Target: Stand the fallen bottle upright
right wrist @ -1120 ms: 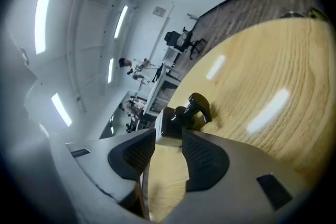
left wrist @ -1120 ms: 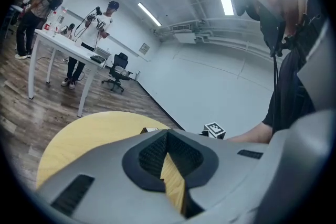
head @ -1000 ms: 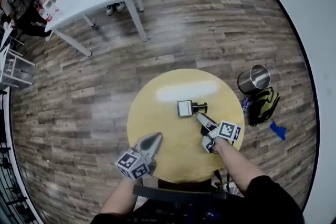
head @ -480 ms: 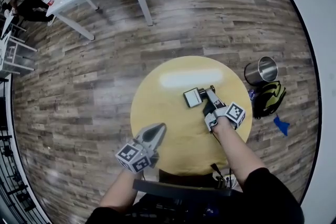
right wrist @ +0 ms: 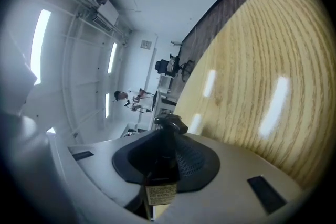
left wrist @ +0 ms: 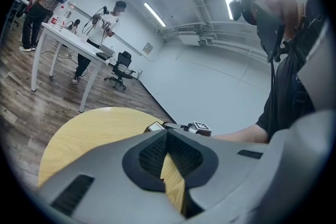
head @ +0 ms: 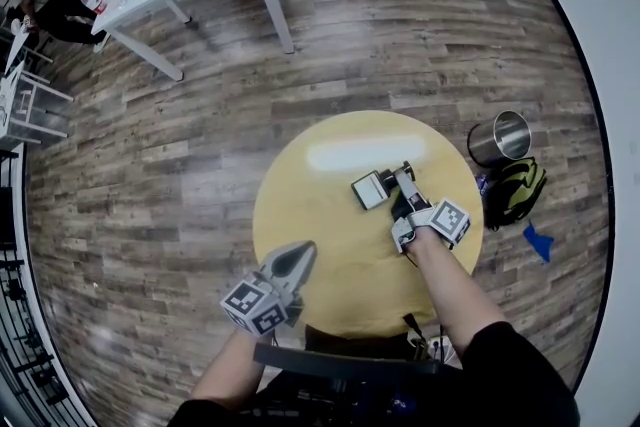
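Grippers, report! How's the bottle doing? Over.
Right gripper just closing on bottle neck. Left gripper shut, empty. Bottle lying on table. Nothing in the way.

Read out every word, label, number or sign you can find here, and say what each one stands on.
No text here can be read.
Label on the bottle, between the right gripper's jaws, which have just been closing: print too small to read.
Wall sign: too small to read.
Left marker cube and right marker cube: black-and-white square patterns, no letters or numbers.
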{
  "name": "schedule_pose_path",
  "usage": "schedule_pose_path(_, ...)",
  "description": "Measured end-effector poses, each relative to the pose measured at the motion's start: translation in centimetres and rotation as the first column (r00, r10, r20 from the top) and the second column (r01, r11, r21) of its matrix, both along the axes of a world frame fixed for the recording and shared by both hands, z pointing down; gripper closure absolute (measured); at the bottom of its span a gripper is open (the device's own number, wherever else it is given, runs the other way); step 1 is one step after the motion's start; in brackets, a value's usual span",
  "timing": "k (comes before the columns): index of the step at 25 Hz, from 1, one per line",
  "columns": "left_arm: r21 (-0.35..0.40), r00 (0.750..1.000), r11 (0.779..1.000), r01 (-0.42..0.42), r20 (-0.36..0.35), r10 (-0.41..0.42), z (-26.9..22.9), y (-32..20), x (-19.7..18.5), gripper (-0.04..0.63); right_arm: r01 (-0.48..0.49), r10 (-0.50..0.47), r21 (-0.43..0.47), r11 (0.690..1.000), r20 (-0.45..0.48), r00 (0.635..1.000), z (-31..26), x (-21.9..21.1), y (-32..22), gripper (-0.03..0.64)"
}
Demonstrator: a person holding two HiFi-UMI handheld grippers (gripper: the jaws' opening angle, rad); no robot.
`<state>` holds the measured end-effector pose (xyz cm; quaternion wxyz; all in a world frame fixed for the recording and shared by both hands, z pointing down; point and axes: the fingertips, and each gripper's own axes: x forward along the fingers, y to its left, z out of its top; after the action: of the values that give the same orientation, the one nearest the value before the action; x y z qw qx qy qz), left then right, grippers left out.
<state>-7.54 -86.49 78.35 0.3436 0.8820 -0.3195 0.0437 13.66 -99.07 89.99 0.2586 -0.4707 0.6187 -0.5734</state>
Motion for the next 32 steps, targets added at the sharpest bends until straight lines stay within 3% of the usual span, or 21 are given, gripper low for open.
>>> schedule_pose_path(5,0.007,1.000,1.000,-0.001,-0.004,0.001,-0.8,0.4,-0.4,0.578,0.051,-0.042,0.095,0.994,-0.095,0.995,-2.0,-0.6,-0.3,0.518)
schedule_pose_path(7,0.011,1.000,1.000,-0.001,-0.006,0.001,-0.9,0.4,-0.3,0.578,0.066,-0.050,0.094,0.993,-0.163,0.985,-2.6,-0.2,-0.4,0.518)
schedule_pose_path(12,0.015,1.000,1.000,-0.001,-0.005,0.001,-1.3,0.4,-0.6,0.578,0.139,-0.092,0.123,0.983,-0.331,0.939,-4.6,-0.7,-0.8,0.518)
schedule_pose_path(17,0.020,1.000,1.000,0.000,-0.006,0.000,-1.6,0.6,-0.6,0.578,0.202,-0.121,0.149,0.968,-0.429,0.895,-5.3,-1.4,-0.6,0.518)
schedule_pose_path(23,0.023,1.000,1.000,0.003,-0.008,-0.003,-1.6,1.0,-0.7,0.578,0.350,-0.174,0.187,0.918,-0.604,0.778,-6.5,-3.3,0.0,0.518)
schedule_pose_path(32,0.029,1.000,1.000,0.003,-0.012,-0.002,-2.1,1.3,-0.5,0.578,0.517,-0.197,0.200,0.832,-0.765,0.613,-7.1,-5.6,1.4,0.518)
